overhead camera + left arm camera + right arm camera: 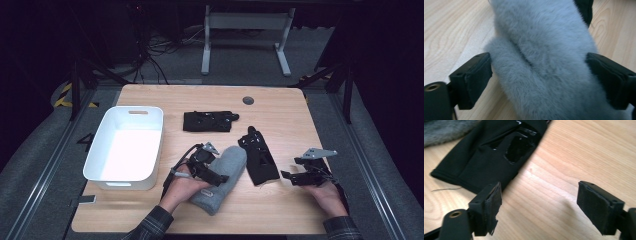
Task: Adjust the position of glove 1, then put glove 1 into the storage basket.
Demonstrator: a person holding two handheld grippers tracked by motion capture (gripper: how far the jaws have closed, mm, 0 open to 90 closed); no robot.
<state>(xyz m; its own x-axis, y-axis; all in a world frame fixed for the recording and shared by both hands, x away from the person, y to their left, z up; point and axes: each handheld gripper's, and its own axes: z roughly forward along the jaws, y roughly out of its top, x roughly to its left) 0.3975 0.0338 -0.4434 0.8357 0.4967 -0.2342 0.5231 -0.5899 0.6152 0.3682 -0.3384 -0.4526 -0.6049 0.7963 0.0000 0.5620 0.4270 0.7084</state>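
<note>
A grey fuzzy mitten (227,167) lies on the wooden table (280,210) near the front, and my left gripper (221,179) rests over its cuff end. In the left gripper view the mitten (541,45) lies between the wide jaws of my left gripper (539,80), whose pads sit at the edge of the fur on both sides. A black glove (260,157) lies just right of the mitten. My right gripper (287,176) stands open to the right of it. In the right gripper view that gripper (539,205) has bare wood between its pads, with the black glove (494,152) up and to the left.
A white plastic bin (107,122) stands at the table's left. A second black glove (207,121) lies behind the mitten toward the middle. A round grey grommet (248,100) sits near the far edge. Desk legs and cables stand on the floor beyond.
</note>
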